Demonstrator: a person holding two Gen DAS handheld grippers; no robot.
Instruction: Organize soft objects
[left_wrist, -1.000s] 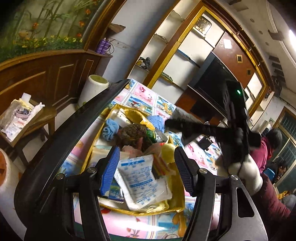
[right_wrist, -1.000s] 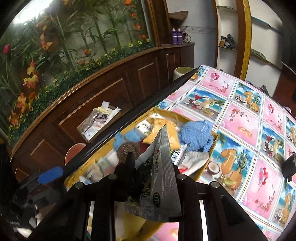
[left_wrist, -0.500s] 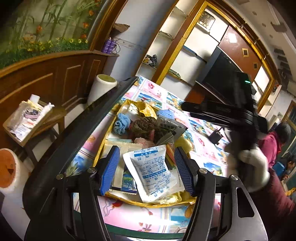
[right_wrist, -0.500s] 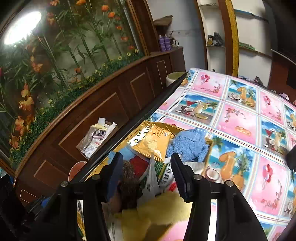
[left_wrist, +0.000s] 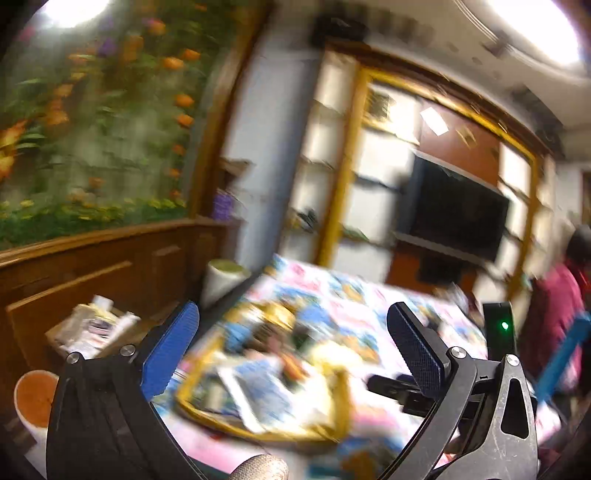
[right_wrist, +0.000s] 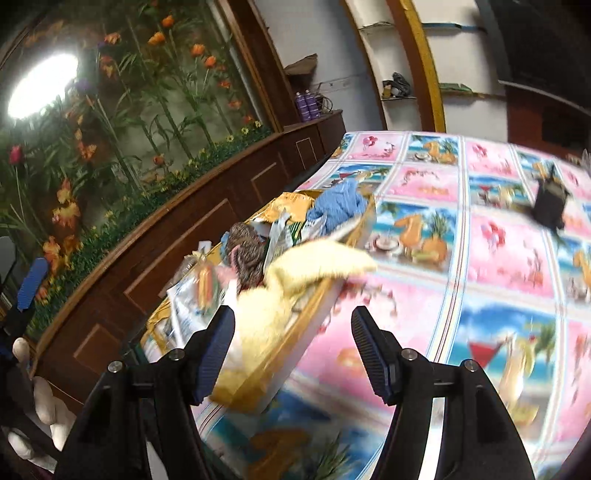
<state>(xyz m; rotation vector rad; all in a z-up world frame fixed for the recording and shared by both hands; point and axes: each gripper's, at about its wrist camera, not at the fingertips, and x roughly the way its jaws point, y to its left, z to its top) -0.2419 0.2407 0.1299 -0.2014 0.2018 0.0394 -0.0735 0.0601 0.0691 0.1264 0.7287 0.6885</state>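
Observation:
A gold box (right_wrist: 334, 295) full of soft things and packets sits at the table's left edge. A yellow plush (right_wrist: 295, 273) hangs over its near rim, with a blue cloth (right_wrist: 340, 203) and a brown knit item (right_wrist: 245, 245) behind. In the blurred left wrist view the box (left_wrist: 332, 391) lies below and between the fingers. My left gripper (left_wrist: 291, 354) is open and empty, raised above the box. My right gripper (right_wrist: 291, 350) is open and empty, just in front of the box's near corner.
The table wears a pink and blue picture cloth (right_wrist: 498, 258). A black object (right_wrist: 550, 203) lies on it at the far right. A wooden wall panel (right_wrist: 177, 236) runs along the left. A small side table with packets (left_wrist: 92, 328) and an orange bucket (left_wrist: 35, 398) stand below.
My right gripper has let go of the packet, opened and pulled back from the box. My left gripper has risen and tilted up fast, so its view is blurred.

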